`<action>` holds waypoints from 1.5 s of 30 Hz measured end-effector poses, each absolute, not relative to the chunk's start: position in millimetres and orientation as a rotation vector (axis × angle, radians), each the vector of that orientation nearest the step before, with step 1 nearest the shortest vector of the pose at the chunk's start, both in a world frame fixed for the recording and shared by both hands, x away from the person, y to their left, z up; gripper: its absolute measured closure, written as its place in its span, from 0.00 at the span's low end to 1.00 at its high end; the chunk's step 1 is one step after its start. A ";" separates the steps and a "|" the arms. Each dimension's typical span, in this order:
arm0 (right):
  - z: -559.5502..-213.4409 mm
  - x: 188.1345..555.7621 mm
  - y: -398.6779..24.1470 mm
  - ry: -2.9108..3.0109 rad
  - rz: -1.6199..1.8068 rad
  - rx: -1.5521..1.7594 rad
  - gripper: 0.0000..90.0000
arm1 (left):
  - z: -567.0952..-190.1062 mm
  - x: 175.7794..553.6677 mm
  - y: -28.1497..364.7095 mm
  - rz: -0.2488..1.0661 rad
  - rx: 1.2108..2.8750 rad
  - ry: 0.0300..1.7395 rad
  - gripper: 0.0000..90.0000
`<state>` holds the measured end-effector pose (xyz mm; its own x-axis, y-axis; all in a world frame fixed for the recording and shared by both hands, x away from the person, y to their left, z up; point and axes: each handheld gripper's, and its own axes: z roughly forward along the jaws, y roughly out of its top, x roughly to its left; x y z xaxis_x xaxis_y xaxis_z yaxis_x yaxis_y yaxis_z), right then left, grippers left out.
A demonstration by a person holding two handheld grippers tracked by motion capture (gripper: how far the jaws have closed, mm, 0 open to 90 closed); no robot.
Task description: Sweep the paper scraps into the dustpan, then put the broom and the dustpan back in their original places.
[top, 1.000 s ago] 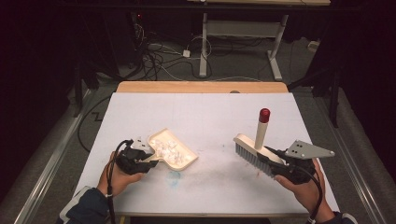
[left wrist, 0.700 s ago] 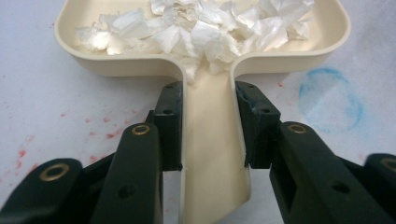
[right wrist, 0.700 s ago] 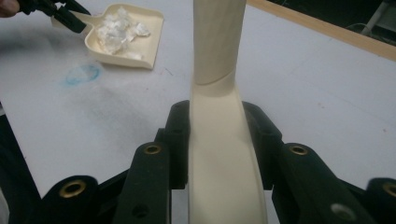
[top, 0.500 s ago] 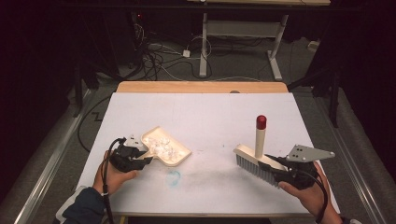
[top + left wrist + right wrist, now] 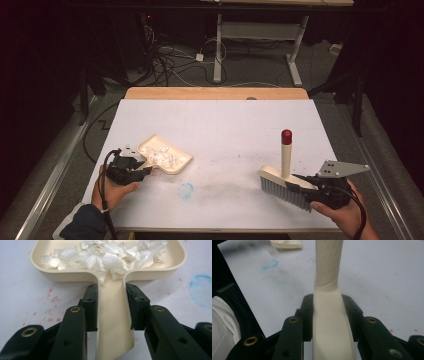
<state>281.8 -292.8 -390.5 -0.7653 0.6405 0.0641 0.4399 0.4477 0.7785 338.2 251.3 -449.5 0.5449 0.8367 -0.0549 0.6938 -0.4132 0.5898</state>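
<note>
High view. The left gripper [image 5: 137, 165], at lower left of the frame, is clamping the handle of a cream dustpan [image 5: 167, 157] that is carrying white paper scraps [image 5: 161, 156]. The right gripper [image 5: 300, 187], at lower right, is clamping a cream brush [image 5: 282, 182] by its back, bristles pointing down at the white tabletop [image 5: 225, 125] and its red-tipped handle standing upright. A blue smudge [image 5: 186, 190] is lying between the two tools, which are well apart. Risk: tilting the pan toward its open lip is likely to send scraps back onto the tabletop.

Left gripper view. The jaws are pressing both sides of the dustpan [image 5: 110, 272] handle, near where it joins the tray. The paper scraps [image 5: 110, 255] are piling loosely against the back wall, some spilling into the handle channel. Risk: the handle is smooth and tapering, so a quick swing may be letting it slide or twist in the grip.

Right gripper view. The jaws are squeezing the curved back of the brush [image 5: 329, 315]; the dustpan [image 5: 285, 243] is showing at the upper left. Risk: the rounded, glossy surface may be letting the brush rotate when the bristles drag.
</note>
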 end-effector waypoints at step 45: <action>-407.4 419.7 -334.8 2.470 1.074 1.281 0.56 | -454.7 347.8 251.3 0.401 1.982 1.408 0.47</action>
<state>419.7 -334.8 -407.4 -0.6204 0.7643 0.1761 0.6501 0.3755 0.6606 347.8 251.3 -454.7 0.3720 0.9198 -0.1248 0.7156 -0.1986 0.6696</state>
